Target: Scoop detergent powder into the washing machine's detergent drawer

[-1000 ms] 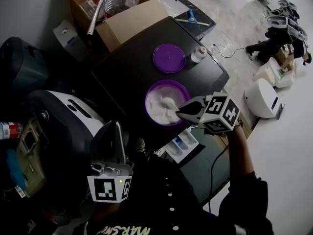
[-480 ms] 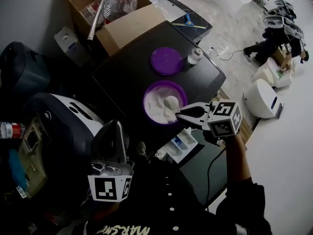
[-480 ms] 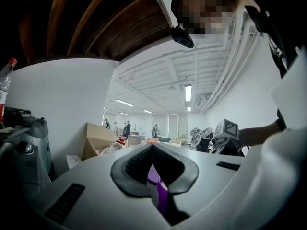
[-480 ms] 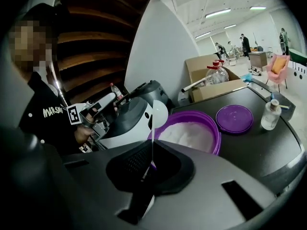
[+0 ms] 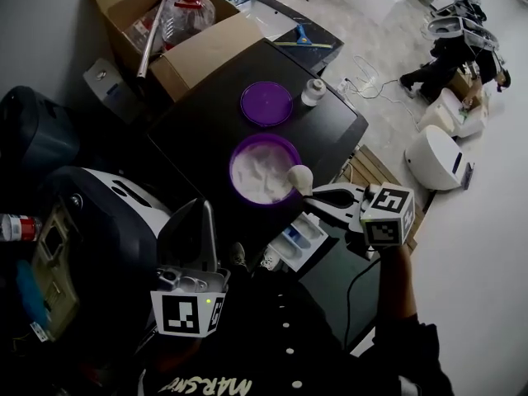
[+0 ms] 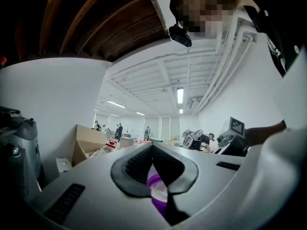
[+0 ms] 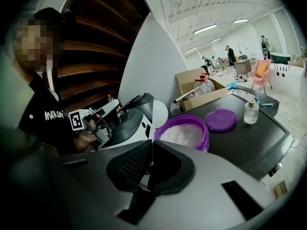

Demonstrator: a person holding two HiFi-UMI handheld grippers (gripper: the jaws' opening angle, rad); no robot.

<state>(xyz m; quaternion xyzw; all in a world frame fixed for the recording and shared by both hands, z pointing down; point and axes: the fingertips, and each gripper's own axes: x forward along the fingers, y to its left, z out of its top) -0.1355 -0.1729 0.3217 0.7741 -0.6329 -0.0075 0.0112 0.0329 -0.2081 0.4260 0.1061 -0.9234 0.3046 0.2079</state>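
A purple tub (image 5: 244,149) of white detergent powder stands on the black washing machine top (image 5: 330,130). My right gripper (image 5: 313,198) is shut on the handle of a white scoop (image 5: 299,176), held at the tub's near right rim, above the open detergent drawer (image 5: 302,238). In the right gripper view the scoop's bowl (image 7: 159,113) rises beyond the jaws (image 7: 151,150), beside the tub (image 7: 187,132). Whether it carries powder I cannot tell. My left gripper (image 5: 198,214) is shut on nothing, low and left of the tub; the tub's purple (image 6: 158,195) shows behind its jaws (image 6: 152,150).
The tub's purple lid (image 5: 266,103) and a small clear bottle (image 5: 313,91) lie on the machine's far side. An open cardboard box (image 5: 177,23) holding a large bottle stands behind. A white-and-black appliance (image 5: 107,205) sits at the left. White floor units (image 5: 437,162) stand to the right.
My right gripper has lifted the scoop out of the powder and drawn it back to the tub's near right rim, toward the drawer. The left gripper has stayed put.
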